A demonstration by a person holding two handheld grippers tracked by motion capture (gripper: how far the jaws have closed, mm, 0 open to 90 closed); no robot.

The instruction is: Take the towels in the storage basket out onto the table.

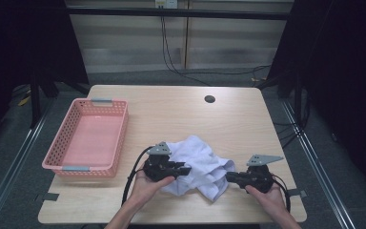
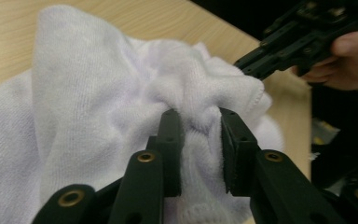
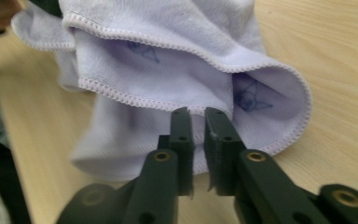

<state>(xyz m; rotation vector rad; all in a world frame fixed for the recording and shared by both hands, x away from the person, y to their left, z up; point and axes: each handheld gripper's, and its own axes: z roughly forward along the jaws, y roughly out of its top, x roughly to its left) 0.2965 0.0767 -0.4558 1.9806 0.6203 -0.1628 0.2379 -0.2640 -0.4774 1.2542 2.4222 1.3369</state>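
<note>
**A:** That white cloth [image 1: 198, 164], bunched at lower centre of the wooden table [image 1: 181, 107], looks soft, light and floppy. Best grabbed by a hemmed edge?

**B:** Yep. Left gripper [image 2: 198, 123] pinches a thick fold; right gripper [image 3: 195, 122], nearly shut, nips the hem (pink basket [image 1: 88, 138] sits at left).

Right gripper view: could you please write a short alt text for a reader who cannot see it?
The right hand-held gripper pinches the stitched hem of a crumpled white cloth, its two black jaws nearly together on the fabric. The cloth lies on a light wooden table, and small blue marks show on its inner folds.
</note>
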